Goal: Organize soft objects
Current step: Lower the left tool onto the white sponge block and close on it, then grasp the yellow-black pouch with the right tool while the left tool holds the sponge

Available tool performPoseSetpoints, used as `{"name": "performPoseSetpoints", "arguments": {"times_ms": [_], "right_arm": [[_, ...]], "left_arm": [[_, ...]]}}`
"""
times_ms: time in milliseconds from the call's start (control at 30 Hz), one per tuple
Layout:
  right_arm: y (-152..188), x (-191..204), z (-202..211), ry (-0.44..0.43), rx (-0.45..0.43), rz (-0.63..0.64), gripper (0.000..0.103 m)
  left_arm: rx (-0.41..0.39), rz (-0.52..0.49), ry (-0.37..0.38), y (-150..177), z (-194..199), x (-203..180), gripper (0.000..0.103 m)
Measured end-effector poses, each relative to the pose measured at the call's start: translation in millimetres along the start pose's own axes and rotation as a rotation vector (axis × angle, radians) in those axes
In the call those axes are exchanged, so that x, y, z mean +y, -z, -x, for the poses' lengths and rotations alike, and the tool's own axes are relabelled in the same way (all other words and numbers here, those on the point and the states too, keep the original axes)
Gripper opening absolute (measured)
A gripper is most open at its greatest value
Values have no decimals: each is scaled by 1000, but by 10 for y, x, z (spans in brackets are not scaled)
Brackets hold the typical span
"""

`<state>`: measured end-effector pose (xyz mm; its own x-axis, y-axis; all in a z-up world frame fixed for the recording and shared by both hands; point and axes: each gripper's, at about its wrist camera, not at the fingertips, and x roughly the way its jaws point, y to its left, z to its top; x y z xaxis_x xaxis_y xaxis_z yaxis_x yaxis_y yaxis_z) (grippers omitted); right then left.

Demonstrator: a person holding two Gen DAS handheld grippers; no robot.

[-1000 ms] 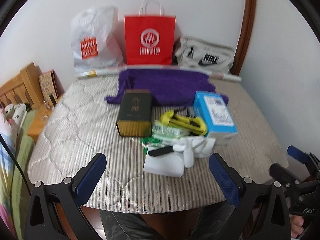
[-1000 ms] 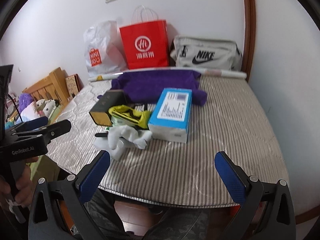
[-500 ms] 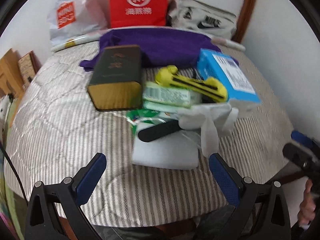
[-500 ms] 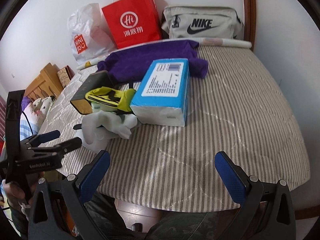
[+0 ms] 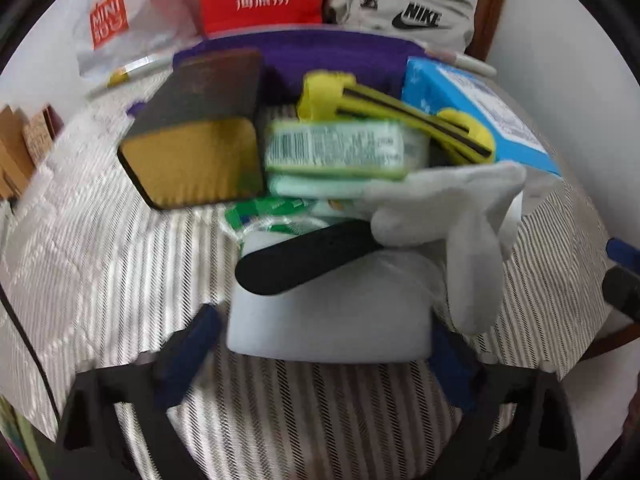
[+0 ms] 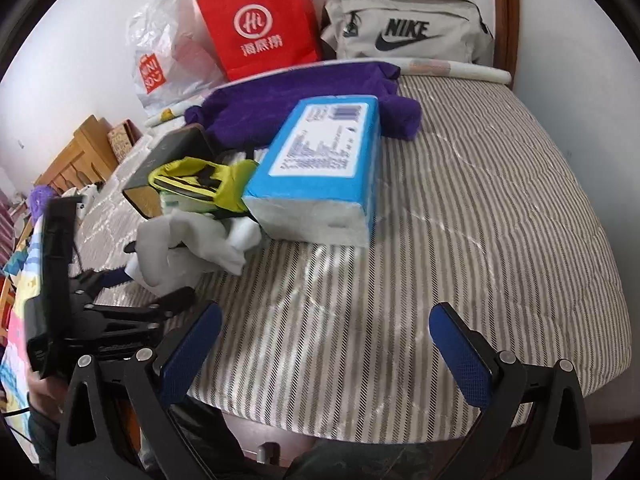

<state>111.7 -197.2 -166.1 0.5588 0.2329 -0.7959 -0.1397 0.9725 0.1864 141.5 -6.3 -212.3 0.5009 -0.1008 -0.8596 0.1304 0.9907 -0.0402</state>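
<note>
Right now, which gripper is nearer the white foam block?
Left. The left gripper straddles the white foam block, jaws closing around it, pads not clearly pressing. The right gripper hangs open over bare striped mattress, off to the block's right.

On your table (image 6: 460, 240) the things cluster toward the left: the sponge (image 5: 328, 320) lies nearest you with the file (image 5: 308, 260) across its top and the glove (image 5: 460, 216) draped over its right side. Behind them sit the wipes (image 5: 336, 148), with the tin (image 5: 196, 132) to their left, the strap (image 5: 392, 112) on top and the tissue pack (image 6: 320, 168) to the right. The towel (image 6: 280, 108) lies behind those, and three bags (image 6: 260, 28) stand against the wall at the back.
</note>
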Motion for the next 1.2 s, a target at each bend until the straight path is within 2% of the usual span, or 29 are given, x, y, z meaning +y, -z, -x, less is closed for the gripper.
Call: {"name": "performPoseSetpoints", "arguments": {"times_ms": [33, 133, 233, 333, 567, 667, 833, 1000, 1100, 1200], "right_arm": [[-10, 18, 13, -5, -15, 5, 103], [-46, 83, 49, -60, -60, 1, 103], [-96, 120, 25, -147, -61, -41, 102], [-149, 197, -9, -179, -63, -54, 102], [-221, 541, -156, -159, -49, 45, 100], [-230, 685, -256, -146, -33, 88, 96], [-296, 884, -370, -143, -15, 137, 90], [-439, 1104, -351, -92, -75, 225, 88], [-538, 1225, -441, -39, -98, 284, 87], [-615, 1313, -602, -25, -99, 328, 87]], "left_arm": [[-2, -8, 24, -3, 18, -5, 80], [-10, -26, 2, 4, 55, 24, 80], [-11, -42, -24, 17, 97, 112, 80], [-8, -46, -55, 26, 125, 215, 80], [-24, 26, -149, 83, 224, 642, 80], [-35, 63, -163, 87, 242, 804, 80], [-34, 108, -147, 95, 175, 999, 80], [-42, 148, -77, 98, 127, 1139, 80], [-52, 145, -70, 98, 114, 1141, 82], [-60, 146, -73, 88, 95, 1146, 82]]}}
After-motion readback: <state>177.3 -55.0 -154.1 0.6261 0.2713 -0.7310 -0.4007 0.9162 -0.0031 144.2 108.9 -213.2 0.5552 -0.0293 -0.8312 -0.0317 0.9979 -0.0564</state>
